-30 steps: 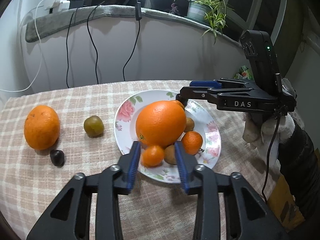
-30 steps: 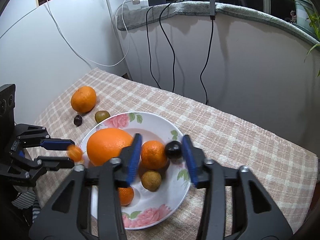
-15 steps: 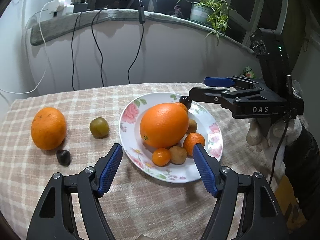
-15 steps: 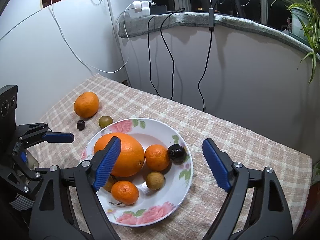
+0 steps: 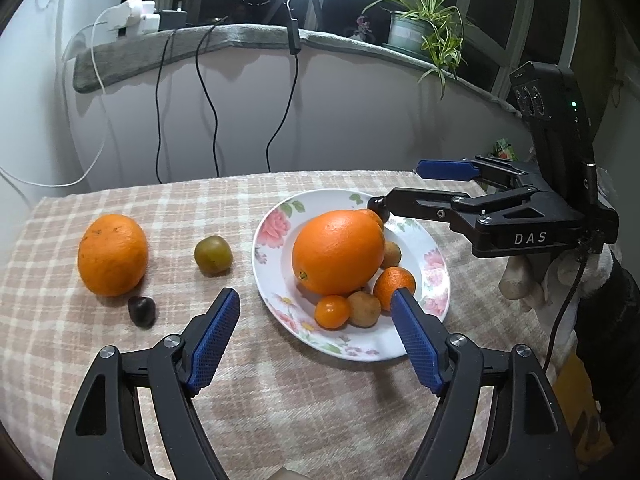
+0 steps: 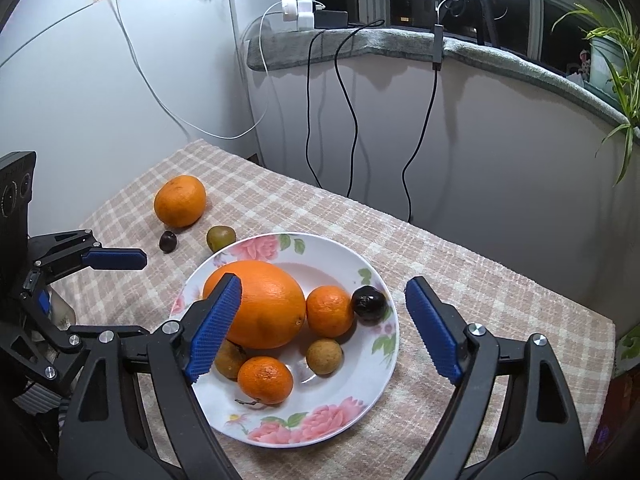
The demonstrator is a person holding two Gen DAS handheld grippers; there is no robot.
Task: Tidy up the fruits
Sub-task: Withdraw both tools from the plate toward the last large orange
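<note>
Hovering low over the checked bench cloth point(image 5: 280, 380), both tools empty.

Left gripper point(image 5: 315, 294): jaws opening, nothing between the pads. Right gripper point(image 6: 324, 281): jaws spread wide, gripping nothing; it reaches in over the plate from the 3 o'clock side of my left view.

Container: one shallow floral plate point(image 5: 424, 240), at 12 to 1 o'clock of my left jaws. Contents:
- small mandarin point(image 5: 332, 312), at the near rim
- brown round fruit point(image 5: 363, 309), touching it
- a second mandarin point(image 5: 394, 282), just beside
- big orange point(image 5: 338, 252), mid-plate, resting against the small ones
- dark fruit point(image 6: 368, 300), at the far rim

Still on the bench, at 10 to 11 o'clock and well apart from the plate: dark small fruit point(image 5: 141, 311), green fruit point(image 5: 213, 255), loose orange point(image 5: 112, 254).

Risks, as I judge them:
1. The plate is shallow and crowded. Adding the loose orange could push the small fruit over the rim.
2. The big orange leans on its neighbours, so a nudge from either tool may set it rolling.
3. Both tools work the same plate and could clash.
4. Round fruit pinched off-centre may squirt away across the cloth.
</note>
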